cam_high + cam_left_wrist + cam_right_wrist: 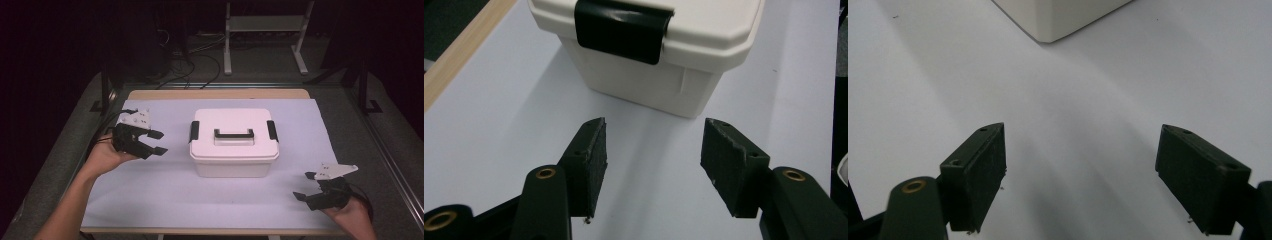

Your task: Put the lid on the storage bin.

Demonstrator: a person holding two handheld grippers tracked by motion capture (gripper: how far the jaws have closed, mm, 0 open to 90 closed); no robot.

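Observation:
A cream plastic box [234, 142] with a lid, a black top handle [234, 134] and a black latch [194, 131] at each end stands mid-table. My left gripper [157, 142] hovers left of the box, pointing at its left latch [623, 29], jaws apart with nothing between them. In the left gripper view the box [659, 75] lies a short way beyond the gripper [654, 160]. My right gripper [304, 186] rests low at the front right, open and empty; in its own view this gripper [1080, 175] faces a corner of the box [1060, 17].
A white sheet [150, 190] covers the wooden table [215, 94]. Dark floor with cables and a white metal stand [265, 35] lie beyond the far edge. Black rails run along both table sides.

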